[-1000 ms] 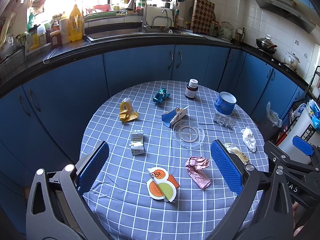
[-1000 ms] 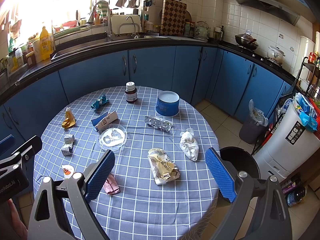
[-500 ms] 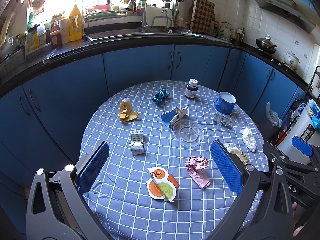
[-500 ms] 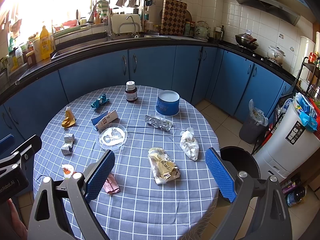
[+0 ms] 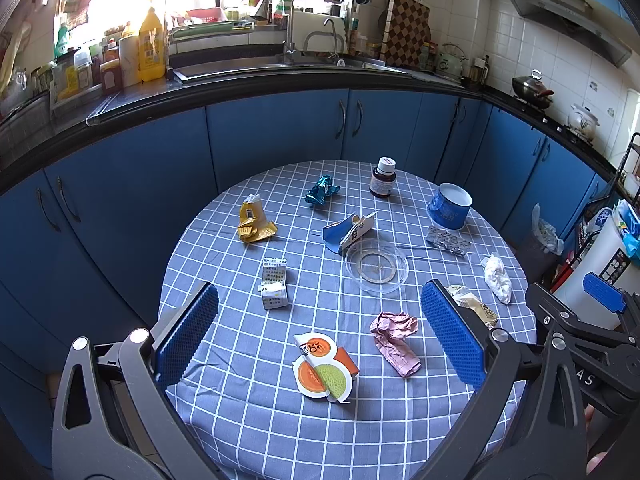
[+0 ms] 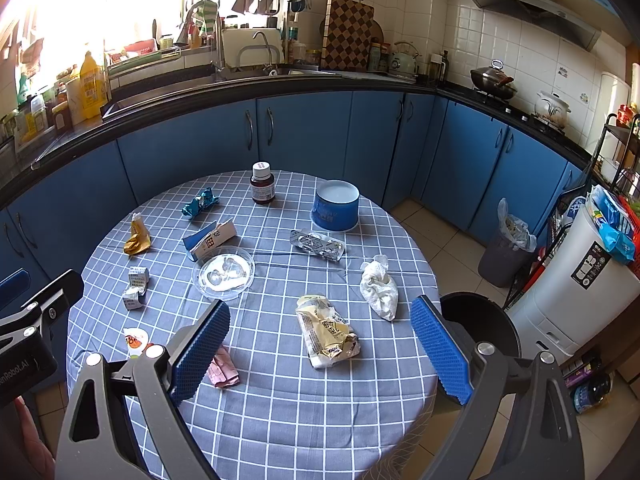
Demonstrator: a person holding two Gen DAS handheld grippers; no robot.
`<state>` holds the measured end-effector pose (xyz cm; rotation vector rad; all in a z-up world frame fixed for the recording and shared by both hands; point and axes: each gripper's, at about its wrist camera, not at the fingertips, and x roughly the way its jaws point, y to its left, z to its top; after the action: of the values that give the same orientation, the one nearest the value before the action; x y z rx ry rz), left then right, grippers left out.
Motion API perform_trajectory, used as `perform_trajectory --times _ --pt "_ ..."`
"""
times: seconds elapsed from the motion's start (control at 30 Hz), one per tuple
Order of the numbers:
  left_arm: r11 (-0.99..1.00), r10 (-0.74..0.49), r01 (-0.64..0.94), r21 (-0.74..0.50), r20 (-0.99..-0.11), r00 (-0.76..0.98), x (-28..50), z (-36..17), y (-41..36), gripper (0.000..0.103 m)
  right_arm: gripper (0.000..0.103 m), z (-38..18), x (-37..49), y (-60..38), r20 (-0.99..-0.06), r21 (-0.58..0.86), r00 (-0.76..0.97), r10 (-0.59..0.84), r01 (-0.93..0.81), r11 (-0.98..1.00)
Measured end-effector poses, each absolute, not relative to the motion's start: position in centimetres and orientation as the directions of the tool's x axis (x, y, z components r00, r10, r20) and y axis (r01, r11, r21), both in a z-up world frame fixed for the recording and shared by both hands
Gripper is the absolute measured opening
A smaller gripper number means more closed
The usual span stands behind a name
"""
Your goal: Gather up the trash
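Trash lies scattered on a round table with a blue checked cloth (image 5: 248, 412). Nearest my open left gripper (image 5: 318, 334) are an orange melon lid (image 5: 324, 372) and a crumpled pink wrapper (image 5: 394, 340). Farther off lie a small folded carton (image 5: 274, 282), a yellow packet (image 5: 252, 222), a teal foil (image 5: 320, 192) and a blue carton (image 5: 350, 230). My right gripper (image 6: 320, 346) hovers open above a cream wrapper (image 6: 326, 332), with a white tissue (image 6: 378, 288) just beyond. A black bin (image 6: 484, 328) stands at the table's right edge.
A clear plastic lid (image 6: 224, 272), a brown pill bottle (image 6: 262, 184), a blue tub (image 6: 336, 204) and a silver blister pack (image 6: 318, 244) share the table. Blue cabinets (image 5: 280, 136) curve behind. A lined grey bin (image 6: 506, 248) and a white appliance (image 6: 580, 284) stand on the floor to the right.
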<state>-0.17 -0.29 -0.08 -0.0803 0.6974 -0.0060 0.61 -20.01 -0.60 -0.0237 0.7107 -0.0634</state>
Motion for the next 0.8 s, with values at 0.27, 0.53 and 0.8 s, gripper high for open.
perform_trajectory --times 0.27,0.53,0.8 --pt "0.997 -0.033 -0.022 -0.076 -0.642 0.766 -0.16 -0.07 -0.28 0.100 0.089 -0.80 0.63 -20.26 -0.651 -0.043 0.756 -0.066 0.050 0.998" --pt "0.997 -0.033 -0.019 -0.074 -0.640 0.767 -0.31 -0.10 -0.44 0.100 0.089 -0.81 0.61 -20.29 -0.650 -0.045 0.757 -0.067 0.050 0.998" --pt "0.997 -0.033 -0.018 -0.073 -0.641 0.767 -0.42 -0.16 -0.52 0.100 0.089 -0.87 0.68 -20.26 -0.652 -0.046 0.756 -0.068 0.050 0.998"
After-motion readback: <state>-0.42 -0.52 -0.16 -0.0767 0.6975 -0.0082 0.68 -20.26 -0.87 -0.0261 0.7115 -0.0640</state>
